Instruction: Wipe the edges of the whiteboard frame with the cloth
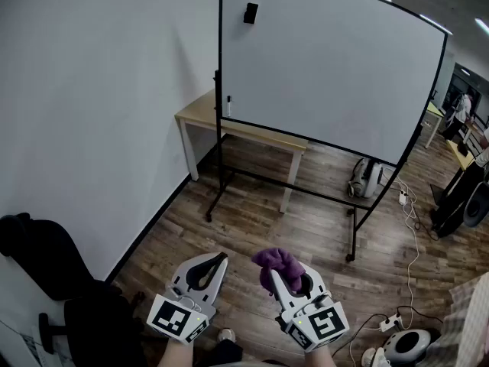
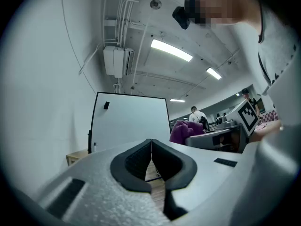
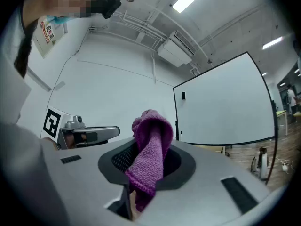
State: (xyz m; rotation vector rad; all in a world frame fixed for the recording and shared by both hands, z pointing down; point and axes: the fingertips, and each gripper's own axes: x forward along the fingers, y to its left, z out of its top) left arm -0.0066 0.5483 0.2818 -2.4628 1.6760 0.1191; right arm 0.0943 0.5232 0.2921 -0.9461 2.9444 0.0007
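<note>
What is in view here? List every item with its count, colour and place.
whiteboard: one, white with a black frame, on a black stand ahead near the wall
black block: one, stuck on the board's upper left
table: one, light wood, behind the board's left side
white appliance: one, on the floor behind the board's right end
chair: one, black, lower left by the wall
cloth: one, purple, clamped in the right tool
left tool: one, grey and black, jaws shut, empty
right tool: one, grey and black, shut on the cloth
</note>
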